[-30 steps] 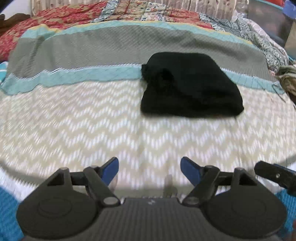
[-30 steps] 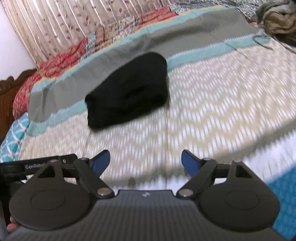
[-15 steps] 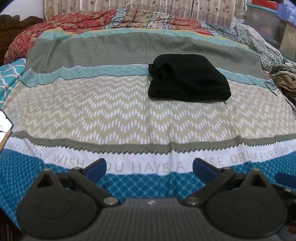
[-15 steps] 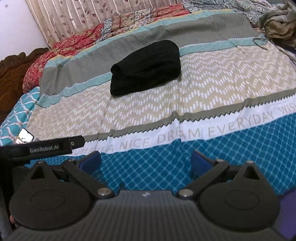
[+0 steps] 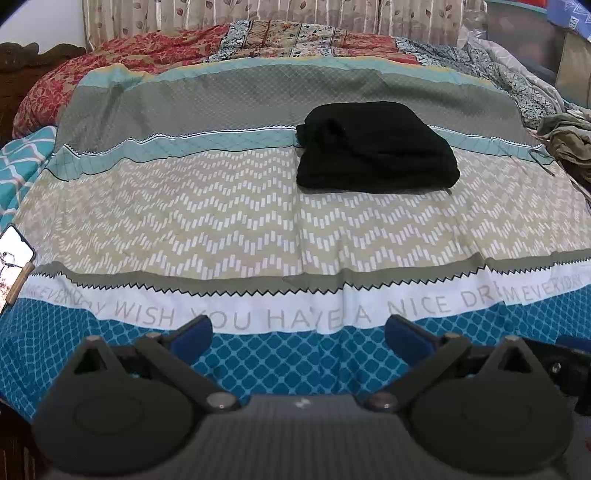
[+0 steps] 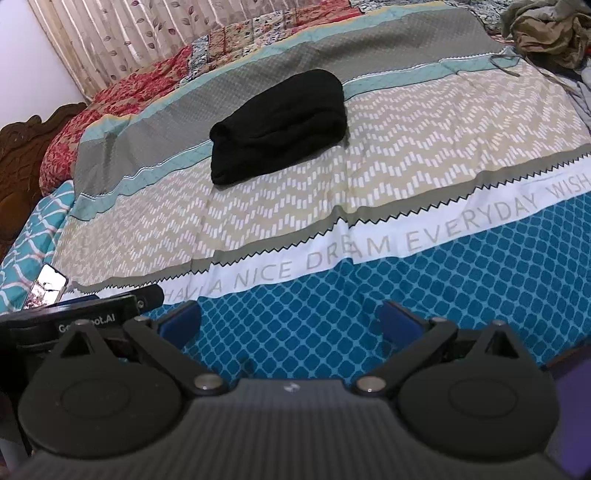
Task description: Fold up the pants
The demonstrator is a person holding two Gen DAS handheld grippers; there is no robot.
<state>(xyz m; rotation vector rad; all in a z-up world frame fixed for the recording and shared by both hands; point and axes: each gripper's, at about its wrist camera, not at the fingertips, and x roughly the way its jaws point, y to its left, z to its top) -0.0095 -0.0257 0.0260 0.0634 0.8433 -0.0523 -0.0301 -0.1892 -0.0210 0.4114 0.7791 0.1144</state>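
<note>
On the far half of the bed, the black pants (image 5: 375,147) lie folded into a compact bundle, resting across the pale teal stripe where the grey band of the bedsheet (image 5: 221,221) meets the beige zigzag band. From the right wrist view the same pants (image 6: 277,125) appear as a thick, rounded bundle, its folded edges facing the near left.

Both grippers hang over the near edge of the bed, well apart from the pants. The left gripper (image 5: 298,332) has its blue-tipped fingers (image 5: 192,334) spread wide with nothing between them, over the blue lattice band just below the printed white strip. The right gripper (image 6: 290,319) is likewise spread wide and holds nothing, its fingers (image 6: 400,317) above the same blue lattice band. Part of the left gripper (image 6: 92,317), a black body with white lettering, shows at the left edge of the right wrist view, so the two tools sit side by side.

A phone (image 5: 13,258) with a lit screen lies at the left edge of the bedsheet, near the zigzag border. A red patterned quilt (image 5: 122,62) is bunched along the head of the bed in front of a leaf-print curtain (image 5: 258,11). A heap of olive-brown clothes (image 6: 550,33) sits at the far right side of the bed, well apart from the pants
</note>
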